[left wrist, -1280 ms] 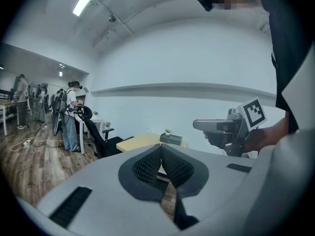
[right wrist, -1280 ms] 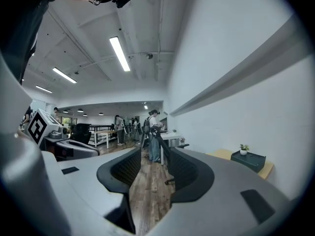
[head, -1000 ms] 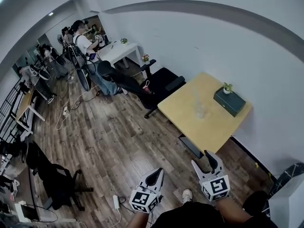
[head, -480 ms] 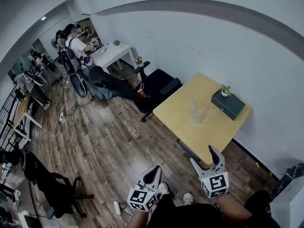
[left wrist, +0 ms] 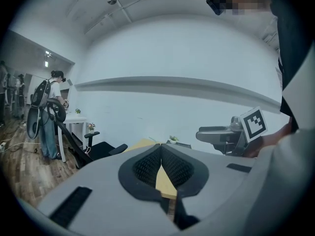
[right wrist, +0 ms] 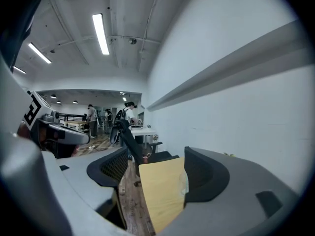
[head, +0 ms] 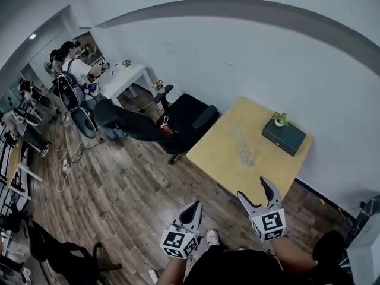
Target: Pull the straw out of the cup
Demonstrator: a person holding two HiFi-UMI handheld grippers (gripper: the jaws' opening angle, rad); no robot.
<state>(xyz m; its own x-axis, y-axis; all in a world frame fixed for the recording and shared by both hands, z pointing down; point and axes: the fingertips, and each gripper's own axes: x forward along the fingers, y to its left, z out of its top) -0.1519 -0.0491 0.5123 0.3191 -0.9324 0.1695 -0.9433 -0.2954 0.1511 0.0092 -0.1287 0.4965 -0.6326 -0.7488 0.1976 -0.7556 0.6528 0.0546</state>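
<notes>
A clear cup (head: 247,155) stands near the middle of the yellow table (head: 219,153), with a pale straw (head: 240,136) leaning out of it toward the wall. My right gripper (head: 255,190) hangs open just short of the table's near edge, nothing between its fingers. In the right gripper view the open gripper (right wrist: 155,156) frames the table (right wrist: 157,195), and the cup (right wrist: 183,182) shows faintly by the right finger. My left gripper (head: 193,208) is over the wooden floor, left of the table and farther from the cup. Its pads meet in the left gripper view (left wrist: 160,149).
A dark box (head: 286,136) with a small plant sits at the table's far right corner by the white wall. A black office chair (head: 190,114) stands against the table's left side. People work around a white desk (head: 122,76) at the far left.
The table has come closer and both grippers have moved forward toward it. The right gripper's jaws stand wider than a second ago.
</notes>
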